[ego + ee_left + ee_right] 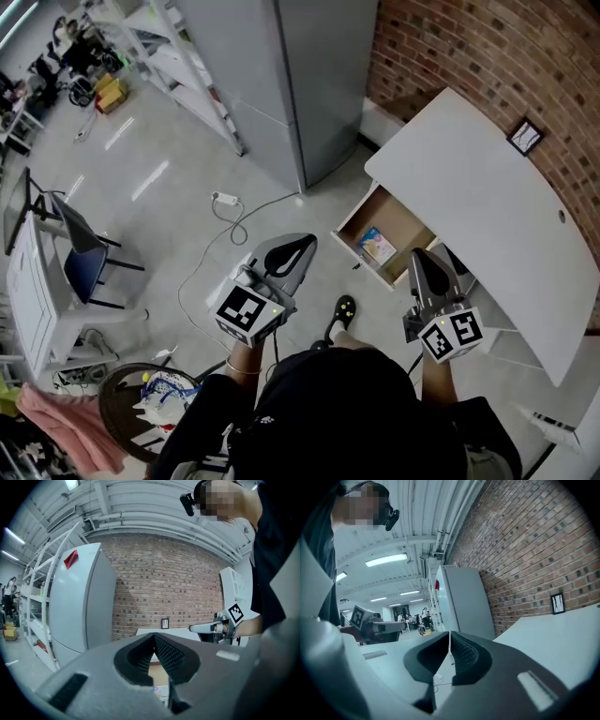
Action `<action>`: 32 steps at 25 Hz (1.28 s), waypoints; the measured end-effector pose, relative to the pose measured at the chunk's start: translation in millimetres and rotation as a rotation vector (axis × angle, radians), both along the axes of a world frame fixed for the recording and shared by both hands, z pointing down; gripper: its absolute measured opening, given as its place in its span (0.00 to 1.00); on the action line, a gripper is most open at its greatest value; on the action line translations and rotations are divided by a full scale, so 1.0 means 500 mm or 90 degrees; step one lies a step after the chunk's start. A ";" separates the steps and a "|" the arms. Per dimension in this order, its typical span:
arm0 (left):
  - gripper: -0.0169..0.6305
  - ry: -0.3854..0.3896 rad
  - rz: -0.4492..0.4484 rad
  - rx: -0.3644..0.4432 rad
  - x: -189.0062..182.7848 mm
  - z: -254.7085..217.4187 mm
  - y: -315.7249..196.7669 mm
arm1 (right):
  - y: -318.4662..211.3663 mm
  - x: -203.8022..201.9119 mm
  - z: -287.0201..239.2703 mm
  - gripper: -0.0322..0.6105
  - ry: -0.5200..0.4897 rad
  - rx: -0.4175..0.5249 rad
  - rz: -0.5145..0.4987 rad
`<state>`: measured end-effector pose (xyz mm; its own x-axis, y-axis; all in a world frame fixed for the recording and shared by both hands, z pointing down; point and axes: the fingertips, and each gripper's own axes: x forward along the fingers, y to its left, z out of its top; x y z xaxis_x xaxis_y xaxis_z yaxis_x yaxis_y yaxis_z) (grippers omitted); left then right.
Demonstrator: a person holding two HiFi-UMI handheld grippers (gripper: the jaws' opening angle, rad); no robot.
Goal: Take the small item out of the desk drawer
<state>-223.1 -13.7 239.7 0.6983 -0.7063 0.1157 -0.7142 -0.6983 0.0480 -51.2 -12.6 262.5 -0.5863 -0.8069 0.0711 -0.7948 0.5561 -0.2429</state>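
The white desk [487, 178] stands at the right with its wooden drawer [354, 223] pulled open toward the floor. A small colourful packet [377, 247] lies inside the drawer. My left gripper [305, 244] hovers over the floor to the left of the drawer, shut and empty. My right gripper [418, 258] is held just in front of the drawer's right end, also shut with nothing in it. In the left gripper view the jaws [154, 641] meet, and the drawer with the packet [159, 692] shows below them. The right gripper view's jaws [449, 641] are pressed together.
A tall grey cabinet [281, 75] stands behind the drawer against the brick wall [487, 47]. A cable with a power strip [225, 200] lies on the floor. A small picture frame [525, 137] sits on the desk. A blue chair [80, 262] is at the left.
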 end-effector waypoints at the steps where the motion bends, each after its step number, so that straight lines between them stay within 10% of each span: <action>1: 0.02 -0.001 0.010 0.000 0.016 0.001 -0.013 | -0.008 0.016 0.003 0.07 0.000 -0.002 0.011; 32: 0.06 -0.122 0.234 -0.092 0.277 0.169 -0.216 | -0.098 0.214 0.166 0.08 -0.001 -0.109 0.176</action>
<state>-84.5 -121.8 324.0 0.8567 -0.3818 0.3468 -0.4249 -0.9036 0.0548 55.8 -61.7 345.5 -0.3472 -0.9119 0.2188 -0.9096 0.2706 -0.3153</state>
